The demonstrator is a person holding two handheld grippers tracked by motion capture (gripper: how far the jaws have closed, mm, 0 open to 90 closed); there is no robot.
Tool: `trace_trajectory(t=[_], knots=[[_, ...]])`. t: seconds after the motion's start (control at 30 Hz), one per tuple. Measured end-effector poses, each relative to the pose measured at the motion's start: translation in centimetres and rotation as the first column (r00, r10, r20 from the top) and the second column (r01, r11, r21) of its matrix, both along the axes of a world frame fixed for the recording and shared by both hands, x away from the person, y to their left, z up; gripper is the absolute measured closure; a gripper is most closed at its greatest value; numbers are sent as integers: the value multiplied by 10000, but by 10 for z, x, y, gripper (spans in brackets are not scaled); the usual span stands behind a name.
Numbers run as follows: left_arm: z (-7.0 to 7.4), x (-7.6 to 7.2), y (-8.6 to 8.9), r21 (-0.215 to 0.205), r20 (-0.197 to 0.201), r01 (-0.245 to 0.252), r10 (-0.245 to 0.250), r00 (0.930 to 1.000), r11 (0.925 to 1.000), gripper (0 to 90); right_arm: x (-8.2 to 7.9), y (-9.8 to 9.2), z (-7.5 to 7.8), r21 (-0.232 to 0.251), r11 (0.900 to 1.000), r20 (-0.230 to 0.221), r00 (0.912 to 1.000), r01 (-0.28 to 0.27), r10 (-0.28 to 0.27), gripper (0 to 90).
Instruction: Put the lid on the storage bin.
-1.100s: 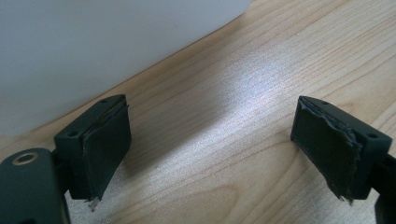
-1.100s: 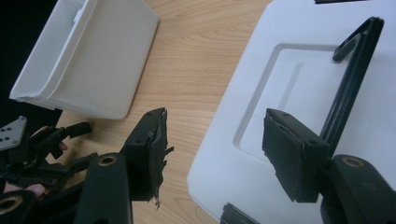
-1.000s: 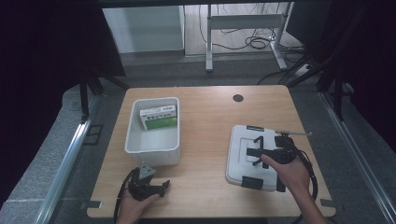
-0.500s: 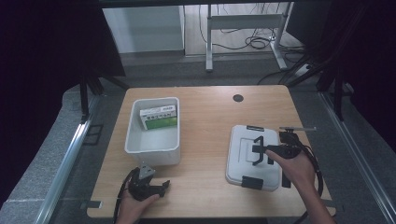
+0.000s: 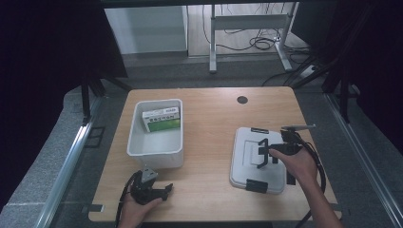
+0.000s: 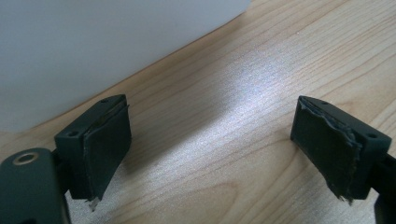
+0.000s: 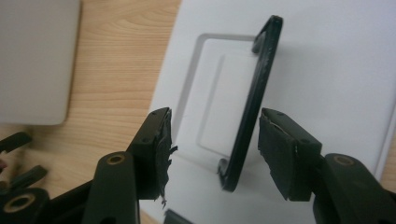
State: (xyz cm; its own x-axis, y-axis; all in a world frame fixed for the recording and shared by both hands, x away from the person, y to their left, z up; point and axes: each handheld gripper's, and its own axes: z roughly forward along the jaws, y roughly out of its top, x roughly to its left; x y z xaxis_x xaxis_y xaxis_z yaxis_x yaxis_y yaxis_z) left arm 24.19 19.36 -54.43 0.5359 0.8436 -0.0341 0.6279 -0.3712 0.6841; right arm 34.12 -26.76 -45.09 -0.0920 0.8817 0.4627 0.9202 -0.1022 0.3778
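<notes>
A white lidded case [image 5: 247, 168] lies flat on the right of the wooden table [image 5: 209, 118], its black handle [image 5: 262, 152] tipped up. My right gripper [image 5: 264, 154] reaches over the lid from the right. In the right gripper view the handle [image 7: 256, 93] stands between the jaws of my right gripper [image 7: 215, 119]. These jaws have just been closing, but the pads [image 7: 275, 144] do not press on it. My left gripper [image 5: 165, 191] rests at the front left, open and empty [image 6: 210, 112], beside a white bin [image 5: 157, 156].
The white bin [image 6: 93, 46] holds a green and white box [image 5: 161, 118]. Black latches [image 5: 256, 185] sit on the case's near and far edges. A round dark hole [image 5: 242, 99] marks the table's back. A cable [image 5: 318, 166] trails from the right gripper.
The right hand has shifted a little farther over the lid, and its jaws have narrowed around the handle. The left hand and gripper have kept still.
</notes>
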Motion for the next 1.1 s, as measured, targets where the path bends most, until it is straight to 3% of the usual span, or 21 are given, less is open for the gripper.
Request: trace_trajectory(t=[0.37,0.63,0.83,0.97,1.1], knots=[[0,0,0,4,-3,5,-5,10000,10000,122,20,-3,-12,-298,9987,-735,9963,418,-439,523],[0,0,0,9,-1,6,-6,10000,10000,122,26,0,-13,-285,9977,-1186,9908,616,-646,644],[0,0,0,12,-3,7,-7,10000,10000,122,30,-1,-15,-305,9954,-1763,9798,909,-948,737],[0,0,0,12,-2,6,-6,10000,10000,122,33,-2,-16,-280,9928,-2280,9662,1166,-1199,819],[0,0,0,15,-3,7,-7,10000,10000,122,34,-2,-16,-217,9888,-2531,9560,1477,-1483,837]])
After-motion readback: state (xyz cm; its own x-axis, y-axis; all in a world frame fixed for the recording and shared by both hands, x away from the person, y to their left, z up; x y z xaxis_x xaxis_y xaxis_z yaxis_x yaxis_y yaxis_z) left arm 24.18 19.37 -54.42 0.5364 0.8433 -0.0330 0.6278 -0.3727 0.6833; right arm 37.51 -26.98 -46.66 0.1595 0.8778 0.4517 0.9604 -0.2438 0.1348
